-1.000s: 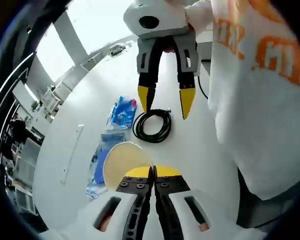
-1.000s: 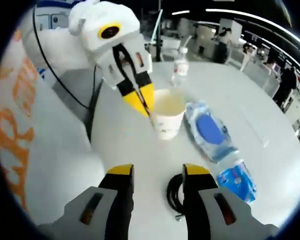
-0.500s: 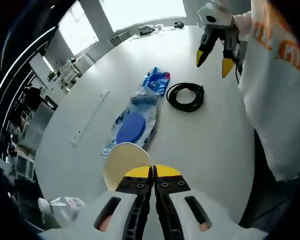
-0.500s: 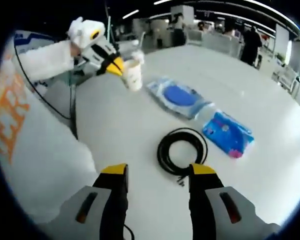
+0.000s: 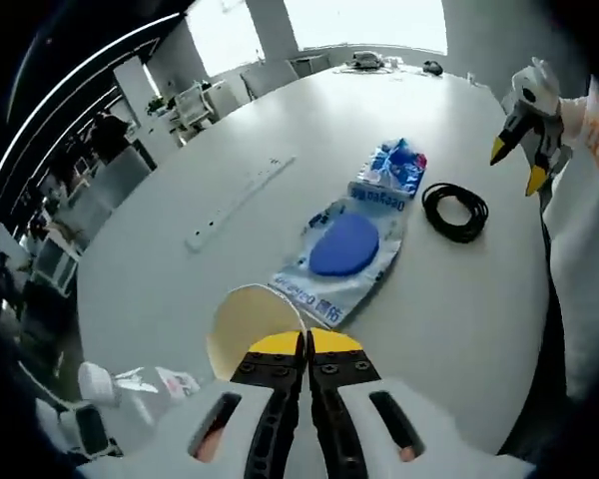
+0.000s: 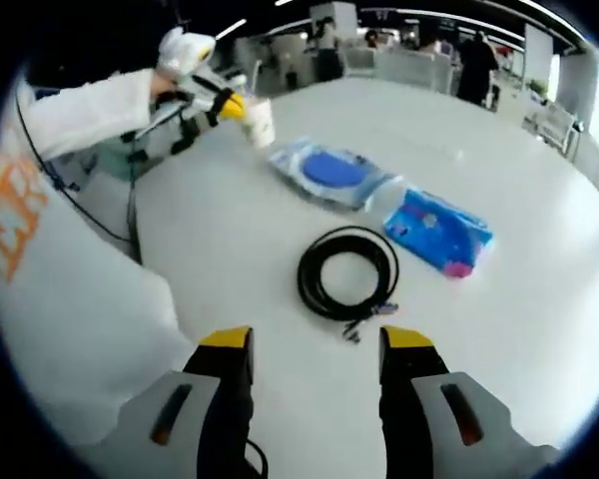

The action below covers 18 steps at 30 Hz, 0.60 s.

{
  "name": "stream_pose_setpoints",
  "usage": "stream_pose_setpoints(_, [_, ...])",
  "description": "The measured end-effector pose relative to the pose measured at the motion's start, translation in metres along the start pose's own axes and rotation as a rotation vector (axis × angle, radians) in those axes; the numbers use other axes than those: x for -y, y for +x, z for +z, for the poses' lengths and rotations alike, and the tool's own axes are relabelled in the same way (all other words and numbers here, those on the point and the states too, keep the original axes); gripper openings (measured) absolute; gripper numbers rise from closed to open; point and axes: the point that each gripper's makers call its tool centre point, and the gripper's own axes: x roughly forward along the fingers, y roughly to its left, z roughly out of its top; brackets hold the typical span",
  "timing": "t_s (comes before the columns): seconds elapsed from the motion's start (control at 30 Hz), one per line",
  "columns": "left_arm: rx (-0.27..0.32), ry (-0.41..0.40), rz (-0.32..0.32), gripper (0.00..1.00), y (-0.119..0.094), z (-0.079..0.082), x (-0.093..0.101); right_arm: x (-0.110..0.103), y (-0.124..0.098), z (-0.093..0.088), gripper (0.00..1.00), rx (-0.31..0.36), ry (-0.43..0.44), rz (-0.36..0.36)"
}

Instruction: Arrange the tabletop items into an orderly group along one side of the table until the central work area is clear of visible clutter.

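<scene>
My left gripper [image 5: 306, 341] is shut on the rim of a cream paper cup [image 5: 248, 324]; in the right gripper view that cup [image 6: 260, 122] hangs from the left gripper [image 6: 232, 105] at the far end of the table. On the white table lie a clear pack with a blue disc [image 5: 344, 249] [image 6: 329, 172], a blue printed packet [image 5: 394, 170] [image 6: 437, 230] and a coiled black cable [image 5: 455, 211] [image 6: 346, 271]. My right gripper [image 6: 316, 344] stands open just short of the cable, with nothing between its fingers, and shows as the right gripper [image 5: 516, 166] at the table's edge.
A white strip [image 5: 240, 190] lies on the table beyond the packs. A plastic bottle [image 5: 130, 384] lies near the table edge beside the cup. The person's white sleeve [image 6: 75, 110] borders the table side. Chairs, desks and people stand in the background.
The left gripper has carried the cup away from the right gripper, along the table past the disc pack. The right gripper has drawn back from above the cable and stays open.
</scene>
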Motion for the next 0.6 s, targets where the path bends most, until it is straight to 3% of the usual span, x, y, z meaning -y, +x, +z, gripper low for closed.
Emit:
stream_pose_setpoints(0.43, [-0.038,-0.009,-0.021,0.0,0.026,-0.004,-0.011,0.0,0.0,-0.006,0.49,-0.003,0.048,-0.022])
stream_pose_setpoints(0.6, [-0.025,-0.018,-0.018,0.0,0.036,-0.001,-0.017,-0.001,0.002,-0.012,0.48,-0.027,0.05,-0.022])
